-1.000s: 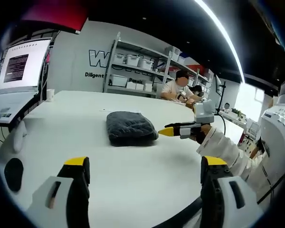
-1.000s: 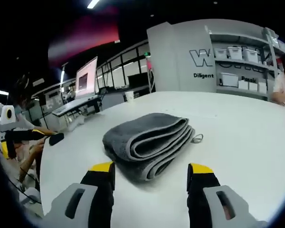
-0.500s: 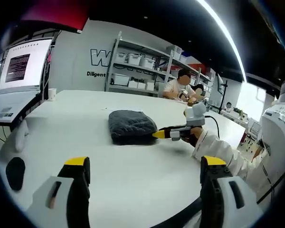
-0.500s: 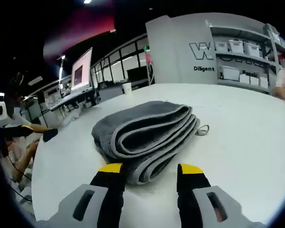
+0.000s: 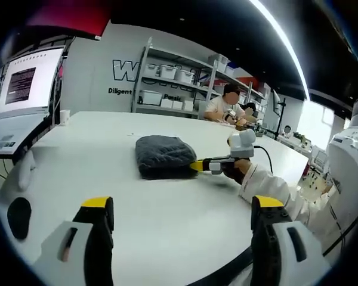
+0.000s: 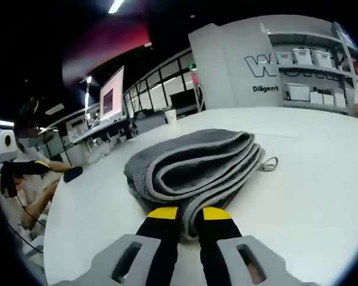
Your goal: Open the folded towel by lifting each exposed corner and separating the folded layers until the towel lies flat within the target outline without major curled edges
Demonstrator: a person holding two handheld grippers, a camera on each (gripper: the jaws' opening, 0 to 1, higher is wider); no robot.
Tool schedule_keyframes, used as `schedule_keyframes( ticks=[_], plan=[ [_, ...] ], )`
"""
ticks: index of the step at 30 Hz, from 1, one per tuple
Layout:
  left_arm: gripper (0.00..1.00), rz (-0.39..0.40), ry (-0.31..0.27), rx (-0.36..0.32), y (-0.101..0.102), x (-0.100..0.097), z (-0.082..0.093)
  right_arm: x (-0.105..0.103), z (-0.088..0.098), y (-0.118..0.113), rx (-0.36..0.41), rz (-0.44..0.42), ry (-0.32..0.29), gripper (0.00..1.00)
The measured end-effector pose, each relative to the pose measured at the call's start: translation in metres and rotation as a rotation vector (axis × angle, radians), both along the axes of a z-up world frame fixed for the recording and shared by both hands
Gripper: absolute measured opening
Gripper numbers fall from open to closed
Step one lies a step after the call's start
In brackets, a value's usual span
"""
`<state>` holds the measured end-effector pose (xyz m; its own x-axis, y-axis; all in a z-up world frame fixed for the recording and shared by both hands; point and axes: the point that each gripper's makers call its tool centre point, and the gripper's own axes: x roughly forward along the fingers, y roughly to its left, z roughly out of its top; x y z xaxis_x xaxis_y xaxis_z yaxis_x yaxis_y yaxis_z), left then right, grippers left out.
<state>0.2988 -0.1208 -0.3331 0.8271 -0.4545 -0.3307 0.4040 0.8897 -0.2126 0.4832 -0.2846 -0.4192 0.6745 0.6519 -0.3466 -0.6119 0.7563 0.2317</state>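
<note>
A dark grey towel (image 5: 163,156), folded into several layers, lies on the white table (image 5: 167,220). In the right gripper view the towel (image 6: 191,161) shows its stacked fold edges towards me, with a small hanging loop (image 6: 268,164) at its right side. My right gripper (image 6: 190,214) has its yellow-tipped jaws drawn close together on the lowest fold at the near edge. In the left gripper view the right gripper (image 5: 198,166) touches the towel's right end, held by a white-sleeved arm (image 5: 265,185). My left gripper (image 5: 182,208) hovers open over bare table, well short of the towel.
A laptop with a lit screen (image 5: 24,83) and a paper cup (image 5: 62,117) stand at the table's far left. A black mouse-like object (image 5: 17,215) lies near the left edge. Shelving with white bins (image 5: 173,89) lines the back wall; people (image 5: 224,110) sit beyond the table.
The right gripper has moved forward up to the towel, and its jaws have narrowed from wide open to nearly together on the lowest fold. The left gripper has held still, open.
</note>
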Motion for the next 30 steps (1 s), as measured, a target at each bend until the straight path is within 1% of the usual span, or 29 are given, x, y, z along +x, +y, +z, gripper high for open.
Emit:
schedule_keyframes(
  ticks=[2, 6, 14, 19, 27, 30],
  plan=[
    [0.95, 0.0, -0.005, -0.01, -0.001, 0.0, 0.001, -0.001, -0.001, 0.0, 0.01, -0.001, 0.003, 0.02],
    [0.95, -0.002, -0.002, -0.007, -0.002, 0.0, 0.0, -0.002, -0.001, 0.0, 0.022, -0.006, 0.002, 0.01],
    [0.95, -0.004, -0.009, -0.018, -0.003, -0.001, 0.001, 0.0, -0.002, -0.007, -0.003, -0.03, -0.019, 0.0],
    [0.95, 0.004, -0.007, -0.016, 0.0, 0.0, 0.0, 0.0, -0.002, -0.01, -0.006, -0.037, -0.023, 0.0],
    [0.95, 0.0, -0.003, -0.019, -0.001, -0.001, -0.001, 0.001, -0.003, -0.016, -0.007, -0.056, -0.02, 0.0],
    [0.96, 0.01, 0.013, -0.019, 0.001, -0.001, -0.004, 0.0, -0.004, -0.019, -0.004, -0.059, -0.018, 0.0]
  ],
)
